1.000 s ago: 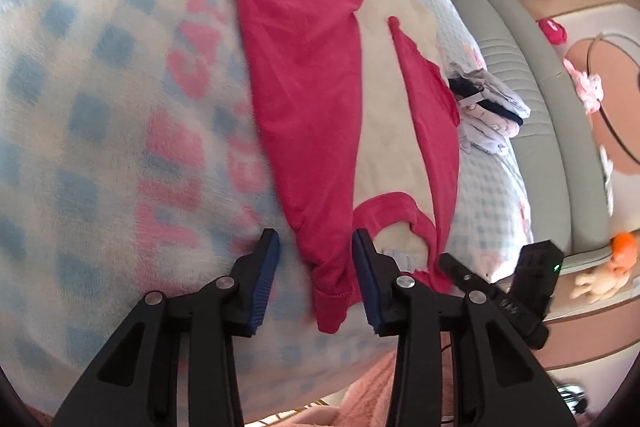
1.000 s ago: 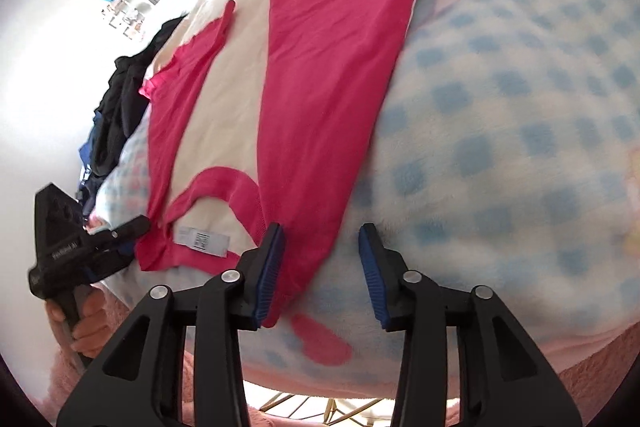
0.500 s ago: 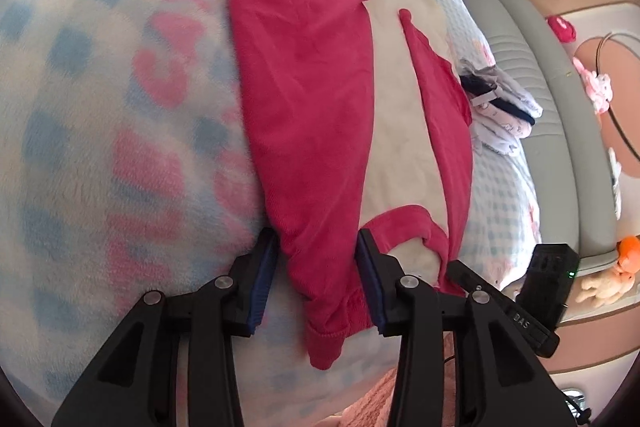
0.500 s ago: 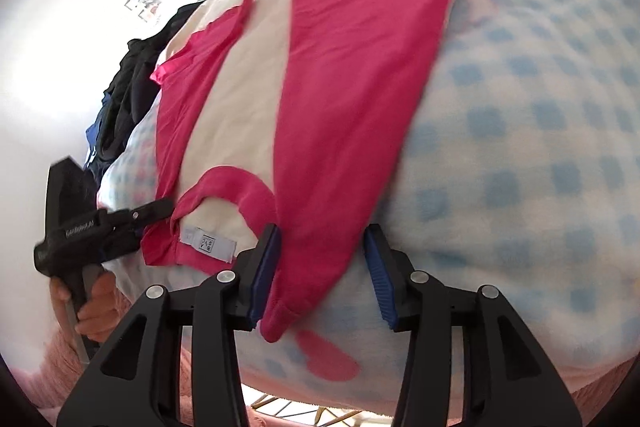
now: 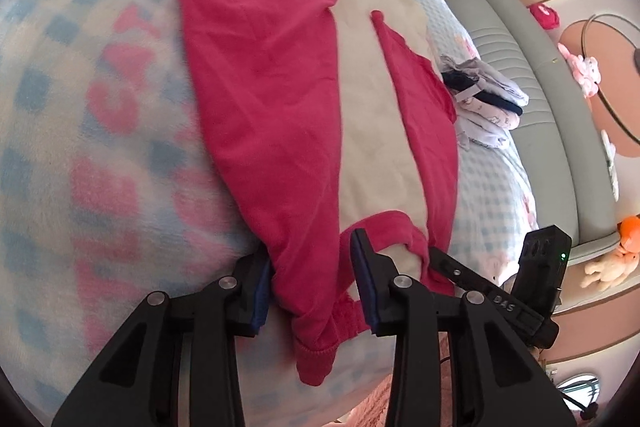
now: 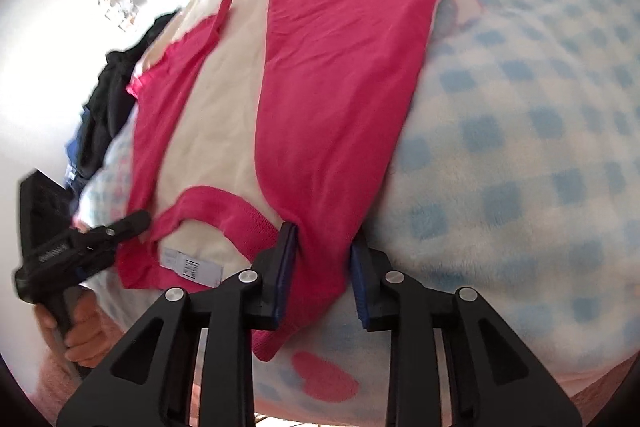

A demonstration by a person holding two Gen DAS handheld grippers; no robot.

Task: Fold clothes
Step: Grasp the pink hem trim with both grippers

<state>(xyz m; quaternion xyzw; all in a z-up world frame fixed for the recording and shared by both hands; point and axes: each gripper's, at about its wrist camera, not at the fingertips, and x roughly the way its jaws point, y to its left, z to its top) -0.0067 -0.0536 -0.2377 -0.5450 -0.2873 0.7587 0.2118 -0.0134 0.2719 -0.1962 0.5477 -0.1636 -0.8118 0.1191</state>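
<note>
Grasp step: each hand-held gripper, left (image 5: 310, 267) and right (image 6: 322, 259), straddles a shoulder of the crimson-and-cream knit garment (image 6: 332, 99), jaws unclenched. Next: clench both.

- Red and cream garment (image 5: 260, 99): thin knit cloth, matt, ribbed at neckline.
- Checked blanket (image 6: 520, 155): thick fleece, fuzzy, soft.
- Left gripper (image 5: 310, 291) and right gripper (image 6: 322, 277): matt black plastic, blue rubber-like pads, shiny metal screws.
- Label (image 6: 192, 263): white, smooth.
</note>
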